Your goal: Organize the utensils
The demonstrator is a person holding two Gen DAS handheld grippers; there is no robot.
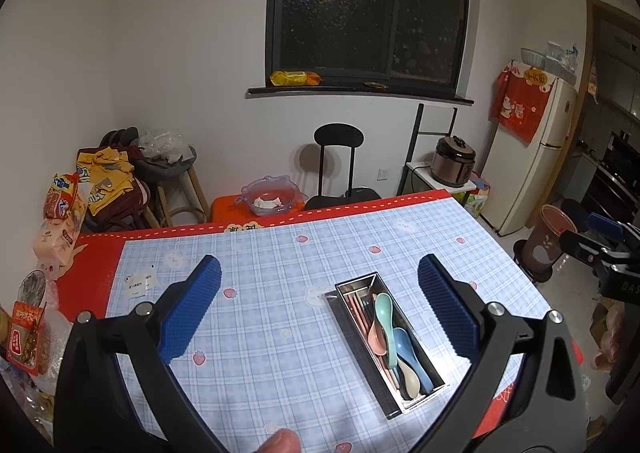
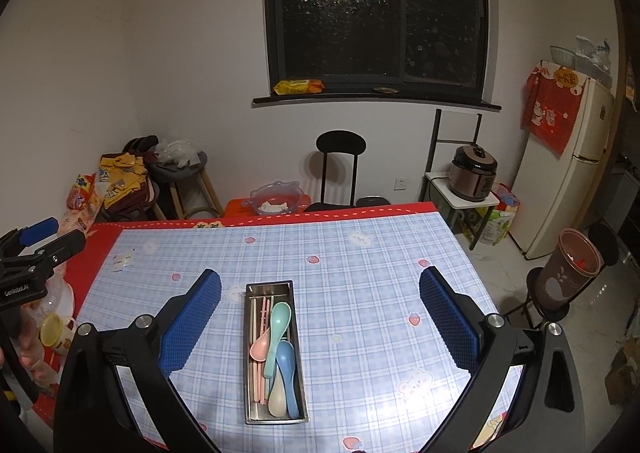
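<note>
A steel tray (image 1: 416,337) (image 2: 298,381) lies on the blue checked tablecloth (image 1: 272,285) (image 2: 360,293). It holds a green spoon (image 1: 385,317) (image 2: 278,327), a pink spoon (image 1: 376,335) (image 2: 259,349), a blue spoon (image 1: 408,349) (image 2: 286,369), a beige spoon (image 1: 410,377) (image 2: 278,399) and pale chopsticks (image 1: 356,303) (image 2: 262,313). My left gripper (image 1: 320,273) is open and empty above the table, with the tray toward its right finger. My right gripper (image 2: 320,285) is open and empty above the tray. Each gripper shows at the edge of the other's view (image 1: 600,249) (image 2: 32,249).
Small paper slips (image 1: 140,281) (image 2: 122,259) lie at the table's far left. Snack bags (image 1: 60,221) and a yellow cup (image 2: 56,331) crowd the left edge. A black chair (image 1: 340,161) stands behind the table; a bin (image 2: 568,273) on a stool stands to the right.
</note>
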